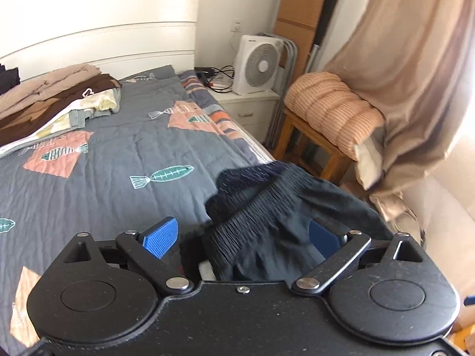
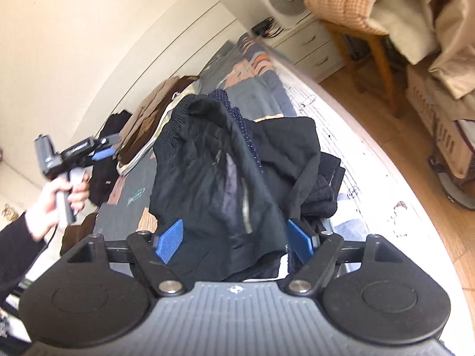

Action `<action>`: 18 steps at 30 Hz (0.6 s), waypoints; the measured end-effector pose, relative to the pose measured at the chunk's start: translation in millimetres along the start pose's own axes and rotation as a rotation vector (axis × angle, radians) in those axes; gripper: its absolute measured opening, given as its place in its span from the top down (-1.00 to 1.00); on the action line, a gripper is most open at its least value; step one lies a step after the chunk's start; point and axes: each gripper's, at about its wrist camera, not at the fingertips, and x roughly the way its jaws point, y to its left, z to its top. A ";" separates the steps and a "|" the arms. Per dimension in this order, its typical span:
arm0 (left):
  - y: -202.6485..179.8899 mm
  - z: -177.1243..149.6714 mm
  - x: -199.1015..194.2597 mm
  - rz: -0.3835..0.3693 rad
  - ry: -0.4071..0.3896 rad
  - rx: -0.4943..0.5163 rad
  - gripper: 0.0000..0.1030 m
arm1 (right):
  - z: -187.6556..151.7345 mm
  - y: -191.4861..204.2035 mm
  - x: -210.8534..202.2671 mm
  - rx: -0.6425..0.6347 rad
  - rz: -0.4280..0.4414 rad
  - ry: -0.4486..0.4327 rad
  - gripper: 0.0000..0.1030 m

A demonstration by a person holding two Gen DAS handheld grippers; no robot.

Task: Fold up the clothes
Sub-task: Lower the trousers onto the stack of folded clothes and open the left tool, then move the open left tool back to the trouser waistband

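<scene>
I see a dark navy, crumpled fabric garment with a ribbed elastic waistband (image 1: 252, 222) bunched at the right edge of the bed, near its foot end. In my left wrist view its waistband drapes across the gap between the blue pads of the left hand-held gripper (image 1: 242, 237); those pads stand wide apart, and the cloth covers most of the right one. I cannot tell whether the fabric rests on the fingers or merely lies in front of them.

In my right wrist view the same garment rises as a dark heap between the blue pads of the right hand-held gripper (image 2: 234, 240), which are likewise spread, with nothing pinched between them. Behind it lies a second pile of black clothing (image 2: 314, 184), at the same bed edge.

The grey bedspread printed with fish and pink squares (image 1: 118, 172) carries everything. Toward the head end, on the left side of the bed, sits a stack of folded beige, brown and pale yellow clothes (image 1: 53, 101) below the white panelled headboard (image 1: 104, 29).

Beyond the bed's right edge stand a white bedside cabinet (image 1: 249, 109) with a white box fan (image 1: 259, 65) on it, a wooden stool bearing a rolled orange striped quilt (image 1: 332, 109), and a beige curtain (image 1: 415, 74).

A person's hand (image 2: 63, 198) in a black sleeve holds the left device's grip.
</scene>
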 end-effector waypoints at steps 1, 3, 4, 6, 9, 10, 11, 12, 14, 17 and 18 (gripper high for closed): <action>-6.9 -3.2 -5.7 -0.006 0.007 0.005 -0.87 | -4.3 8.3 -1.8 -0.008 -0.018 -0.003 -0.49; -21.1 -9.8 -16.1 -0.021 0.021 0.016 -0.89 | -13.3 27.3 -4.3 -0.031 -0.057 0.009 -0.49; -28.5 -14.2 -23.6 -0.022 0.029 0.028 -0.94 | -18.1 37.0 -5.8 -0.041 -0.075 0.010 -0.49; -43.0 -23.5 -38.2 -0.010 0.045 0.062 -0.94 | -26.2 55.1 -7.4 -0.056 -0.094 0.030 -0.49; -59.6 -36.0 -57.3 0.008 0.059 0.075 -0.94 | -36.8 79.4 -8.2 -0.075 -0.131 0.041 -0.49; -62.4 -39.1 -62.8 0.005 0.064 0.074 -0.94 | -40.1 87.2 -9.6 -0.077 -0.136 0.040 -0.49; -64.7 -41.8 -68.2 -0.001 0.068 0.074 -0.94 | -42.6 95.4 -12.1 -0.078 -0.145 0.045 -0.49; -67.0 -44.6 -73.7 -0.006 0.073 0.074 -0.94 | -45.1 103.6 -14.6 -0.079 -0.154 0.050 -0.49; -71.6 -50.1 -84.5 -0.017 0.081 0.074 -0.94 | -50.4 120.0 -20.7 -0.092 -0.176 0.046 -0.49; -78.5 -58.4 -100.7 -0.033 0.094 0.074 -0.95 | -57.0 144.5 -31.7 -0.111 -0.169 0.051 -0.49; -80.8 -61.1 -106.1 -0.038 0.098 0.074 -0.95 | -58.2 151.5 -34.6 -0.122 -0.166 0.051 -0.49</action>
